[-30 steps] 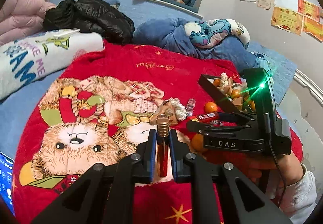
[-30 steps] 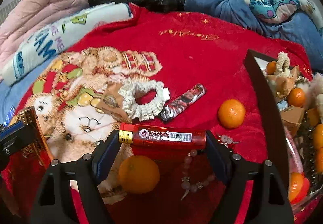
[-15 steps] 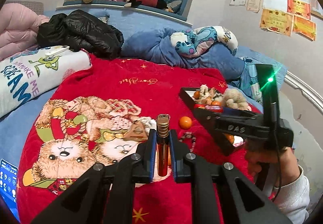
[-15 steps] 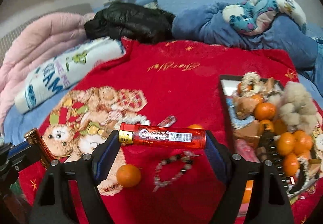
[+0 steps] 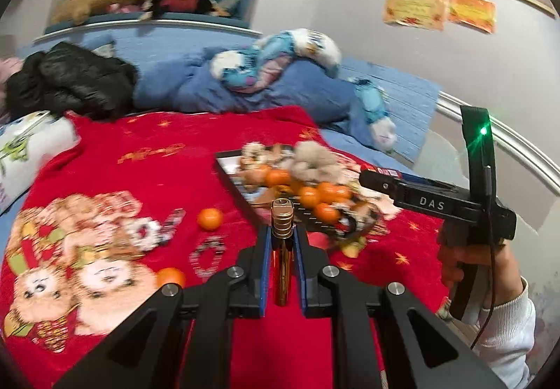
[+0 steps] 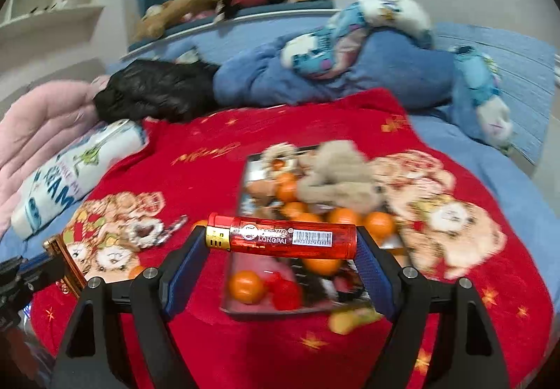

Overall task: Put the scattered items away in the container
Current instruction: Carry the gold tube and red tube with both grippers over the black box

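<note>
red fleece with a teddy-bear print covers the bed (image 6: 196, 179), and on it lies the container (image 6: 245, 210), a shallow dark tray already piled with oranges, a beige plush and other bits. in the right wrist view the tray fills the middle of the frame, directly behind and below the right gripper (image 6: 281, 242), so that gripper appears to sit over the tray's near end. its jaws stand wide and are clenched endwise on a red lighter (image 6: 283, 236), whose long axis runs straight across the frame from pad to pad, crosswise to the tray's length. in the left wrist view the left gripper (image 5: 281, 266) is clamped tight on a slim gold lighter (image 5: 281, 249), whose long axis points away along the fingers, cap end toward the tray. there the tray (image 5: 227, 175) lies ahead and to the right of centre, with a strip of red blanket between it and the fingertips, so i judge the right hand (image 5: 465, 259) the nearer of the two. letting go should drop the red lighter into the pile, while the left has to travel forward and rightward first. loose things remain on the blanket at left of centre: an orange (image 5: 210, 219), a bead bracelet (image 5: 208, 254), a second orange (image 5: 169, 277), a patterned lighter (image 5: 171, 219) and a white ring-shaped thing, too blurred to name.
</note>
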